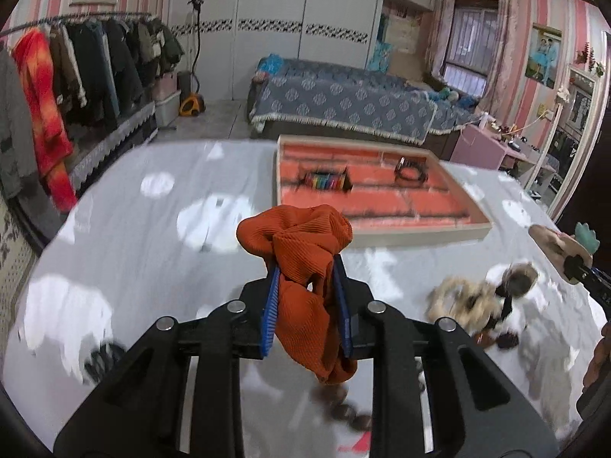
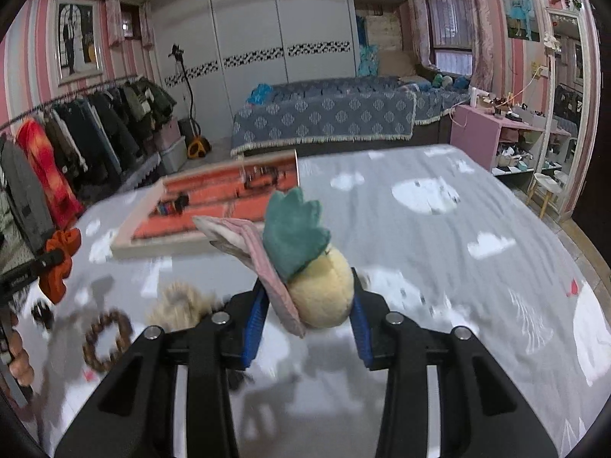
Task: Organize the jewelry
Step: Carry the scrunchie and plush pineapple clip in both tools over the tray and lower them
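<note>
My left gripper (image 1: 305, 267) is shut on an orange ribbed scrunchie (image 1: 301, 252), held above the grey cloud-print table (image 1: 152, 236). My right gripper (image 2: 309, 286) is shut on a plush pineapple hair tie (image 2: 317, 286) with a green top and pink fabric band; it also shows in the left wrist view (image 1: 565, 248). The jewelry tray (image 1: 420, 234), wood-framed with an orange ridged lining, lies ahead; it holds a rainbow bracelet (image 1: 328, 182) and a dark bracelet (image 1: 410, 170). The tray also shows in the right wrist view (image 2: 141, 244).
On the table lie a beige fluffy scrunchie (image 1: 458, 301), a brown furry hair tie (image 1: 519, 278), a brown beaded ring (image 2: 107, 339) and a dark item (image 1: 101, 358). A clothes rack (image 1: 76, 68) stands left, a bed (image 1: 343, 103) behind.
</note>
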A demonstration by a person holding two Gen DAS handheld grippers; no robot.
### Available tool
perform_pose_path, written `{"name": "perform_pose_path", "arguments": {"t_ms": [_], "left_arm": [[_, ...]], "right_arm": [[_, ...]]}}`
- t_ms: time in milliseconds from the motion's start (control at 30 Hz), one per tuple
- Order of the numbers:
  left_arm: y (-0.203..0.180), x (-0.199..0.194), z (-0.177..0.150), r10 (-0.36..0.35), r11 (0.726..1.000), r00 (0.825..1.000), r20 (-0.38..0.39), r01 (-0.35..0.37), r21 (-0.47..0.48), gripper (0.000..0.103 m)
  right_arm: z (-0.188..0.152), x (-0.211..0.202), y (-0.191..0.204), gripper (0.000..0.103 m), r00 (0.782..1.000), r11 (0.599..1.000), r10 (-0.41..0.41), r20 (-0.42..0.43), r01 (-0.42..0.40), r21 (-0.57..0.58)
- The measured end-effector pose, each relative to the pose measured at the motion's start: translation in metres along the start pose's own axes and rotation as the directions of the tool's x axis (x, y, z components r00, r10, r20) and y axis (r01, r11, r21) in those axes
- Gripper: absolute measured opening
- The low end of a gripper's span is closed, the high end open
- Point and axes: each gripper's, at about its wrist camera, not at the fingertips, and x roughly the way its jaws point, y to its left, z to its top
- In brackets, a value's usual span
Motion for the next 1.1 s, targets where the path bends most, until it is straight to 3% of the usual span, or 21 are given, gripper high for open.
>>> {"name": "perform_pose_path", "arguments": {"t_ms": [467,600,900,1100], "left_arm": [[-0.031,0.089,0.091,-0.022,1.0,0.999,0.03,0.021,0.012,0.024],[-0.041,0.128,0.112,0.029,0.998,0.999,0.024,-0.03,0.057,0.024],[-0.05,0.205,0.137,0.103,0.988,0.994,-0.032,-0.099,0.119,0.024],[-0.042,0.247,0.147,0.095,0.992,0.991,-0.093,-0.087,0.088,0.024]], "right_arm": [[0.092,0.092,0.053,0.039,1.0,1.0,0.019,0.021,-0.019,-0.013],[0.114,0.127,0.06,0.039,1.0,1.0,0.02,0.008,-0.02,0.001],[0.132,0.196,0.067,0.039,0.997,0.998,-0.053,-0.049,0.051,-0.045],[0.135,0.23,0.072,0.039,0.993,0.996,-0.067,-0.097,0.06,-0.072]]}}
